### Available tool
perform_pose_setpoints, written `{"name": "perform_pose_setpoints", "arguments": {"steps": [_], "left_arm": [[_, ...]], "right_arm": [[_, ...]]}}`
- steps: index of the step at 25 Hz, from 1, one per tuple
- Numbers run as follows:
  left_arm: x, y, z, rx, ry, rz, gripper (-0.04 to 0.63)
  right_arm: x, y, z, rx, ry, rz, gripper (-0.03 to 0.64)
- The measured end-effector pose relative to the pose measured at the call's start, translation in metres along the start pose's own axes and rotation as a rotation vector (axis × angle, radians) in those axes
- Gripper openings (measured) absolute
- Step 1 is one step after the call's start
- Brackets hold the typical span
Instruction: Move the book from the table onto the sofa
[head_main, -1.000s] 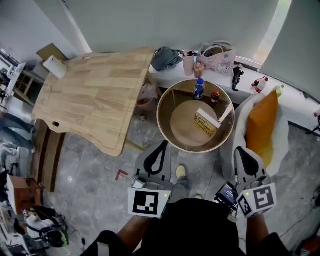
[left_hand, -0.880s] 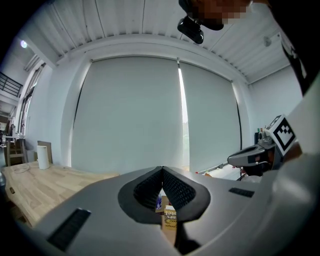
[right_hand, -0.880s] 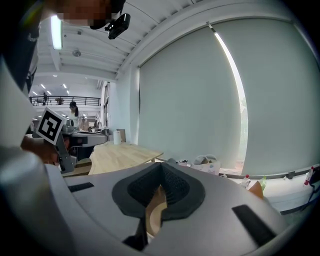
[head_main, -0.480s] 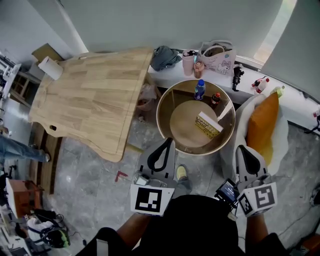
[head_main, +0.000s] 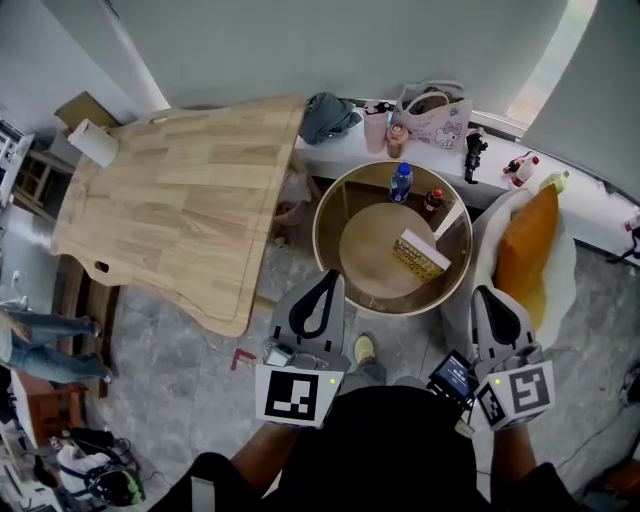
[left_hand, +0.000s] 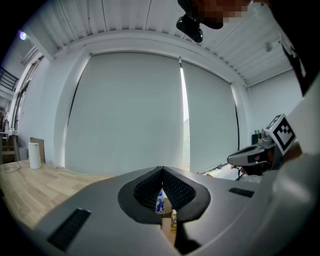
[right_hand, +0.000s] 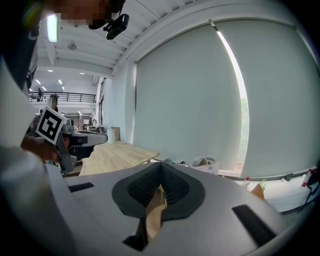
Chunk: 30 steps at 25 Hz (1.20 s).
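The task has hardly begun. The book (head_main: 421, 255) lies on the round counter (head_main: 319, 236), ahead of both tongs and nearer the right tongs (head_main: 490, 296). These and the left tongs (head_main: 326, 282) are clenched on nothing, short of the counter's near rim. The sofa (head_main: 481, 228) with its orange cushion (head_main: 522, 255) stands just ahead of the right tongs. Reaching, gripping and carrying are all left to do.

The left gripper (head_main: 326, 278) and right gripper (head_main: 488, 295) were grey with ribbed black pads (left_hand: 147, 190) and black-and-white marker cubes (head_main: 298, 397). The person wore a black top (head_main: 390, 450).
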<state>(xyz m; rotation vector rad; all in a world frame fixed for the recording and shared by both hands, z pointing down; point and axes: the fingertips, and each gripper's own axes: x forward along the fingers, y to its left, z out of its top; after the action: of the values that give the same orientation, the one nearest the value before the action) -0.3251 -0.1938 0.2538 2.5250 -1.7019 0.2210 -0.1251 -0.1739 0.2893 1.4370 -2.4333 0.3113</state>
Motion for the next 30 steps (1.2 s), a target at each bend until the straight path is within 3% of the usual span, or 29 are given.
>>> {"name": "perform_pose_setpoints", "arguments": {"steps": [7,30], "left_arm": [[0.01,0.008,0.001,-0.004,-0.014,-0.01,0.006],[0.021,0.009,0.005,-0.015,-0.043,-0.079,0.006]], "right_arm": [[0.01,-0.004,0.01,-0.015,-0.043,-0.015,0.009],[0.004,-0.006,0.014,-0.033,-0.009,-0.09,0.009]]}}
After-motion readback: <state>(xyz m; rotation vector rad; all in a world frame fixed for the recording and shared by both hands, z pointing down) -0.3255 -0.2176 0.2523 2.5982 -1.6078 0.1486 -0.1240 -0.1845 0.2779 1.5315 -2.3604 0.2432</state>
